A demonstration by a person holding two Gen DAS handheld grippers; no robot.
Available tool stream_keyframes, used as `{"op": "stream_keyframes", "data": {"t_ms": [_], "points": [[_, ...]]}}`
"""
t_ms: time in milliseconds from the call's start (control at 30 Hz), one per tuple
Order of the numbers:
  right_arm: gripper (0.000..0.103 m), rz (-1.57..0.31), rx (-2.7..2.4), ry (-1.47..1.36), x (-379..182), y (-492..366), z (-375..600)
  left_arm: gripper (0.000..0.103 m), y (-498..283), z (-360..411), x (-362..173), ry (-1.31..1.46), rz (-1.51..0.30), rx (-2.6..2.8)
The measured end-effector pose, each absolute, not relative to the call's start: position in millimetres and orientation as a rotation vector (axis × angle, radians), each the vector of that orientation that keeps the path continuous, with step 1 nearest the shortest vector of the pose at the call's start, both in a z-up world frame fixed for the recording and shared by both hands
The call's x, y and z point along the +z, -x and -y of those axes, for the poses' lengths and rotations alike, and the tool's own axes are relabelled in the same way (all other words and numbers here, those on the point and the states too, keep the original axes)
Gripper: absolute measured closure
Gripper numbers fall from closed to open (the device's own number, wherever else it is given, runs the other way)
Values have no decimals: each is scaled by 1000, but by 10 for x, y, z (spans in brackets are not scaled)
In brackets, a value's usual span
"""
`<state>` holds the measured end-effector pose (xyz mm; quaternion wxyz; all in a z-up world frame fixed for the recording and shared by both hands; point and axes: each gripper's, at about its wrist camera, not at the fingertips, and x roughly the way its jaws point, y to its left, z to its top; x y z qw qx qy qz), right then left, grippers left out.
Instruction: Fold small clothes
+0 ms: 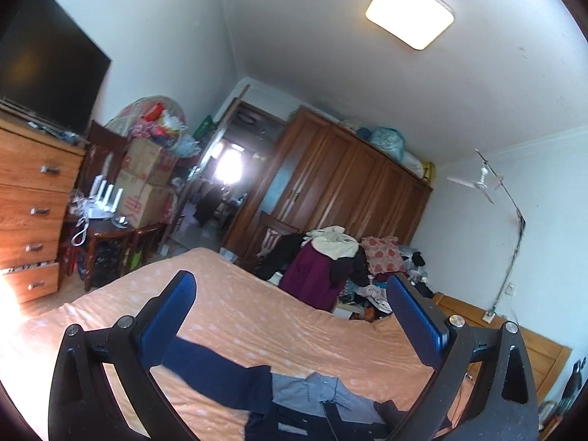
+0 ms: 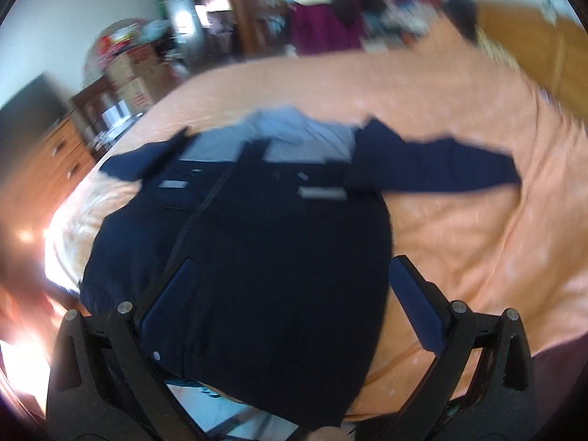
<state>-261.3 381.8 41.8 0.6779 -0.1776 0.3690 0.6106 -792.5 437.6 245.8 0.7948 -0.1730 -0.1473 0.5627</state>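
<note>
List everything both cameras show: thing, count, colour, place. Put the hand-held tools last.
jacket: one, navy with a grey-blue collar, spread flat on the bed, one sleeve stretched out sideways
bed sheet: one, peach-orange, covering the bed under the jacket
clothes pile: one heap, maroon, cream and black among others, at the far end of the bed
wardrobe: one, brown wood, against the far wall
dresser: one, light wood, beside the bed, bottom drawer pulled out
television: one, black, on the dresser
cardboard boxes: a stack, brown, far corner
ceiling light: one, lit, on the ceiling
left tool: open, above the bed
right tool: open, over the jacket's hem
</note>
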Motion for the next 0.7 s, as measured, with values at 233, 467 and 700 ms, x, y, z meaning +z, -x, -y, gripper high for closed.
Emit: {"op": "stream_keyframes", "data": {"t_ms": [233,467,700], "points": [[0,-936,1134,291,342,1215,-4002,0,6231,-5000,2205,190,-38,1270],[2,-1119,995,-34,-104,-173,-4229,0,4838,-5640,1247,334,-304,1011],[32,-1258,838,-199,-583,-978,-4450,0,4180,-5981,134,571,-487,903]]}}
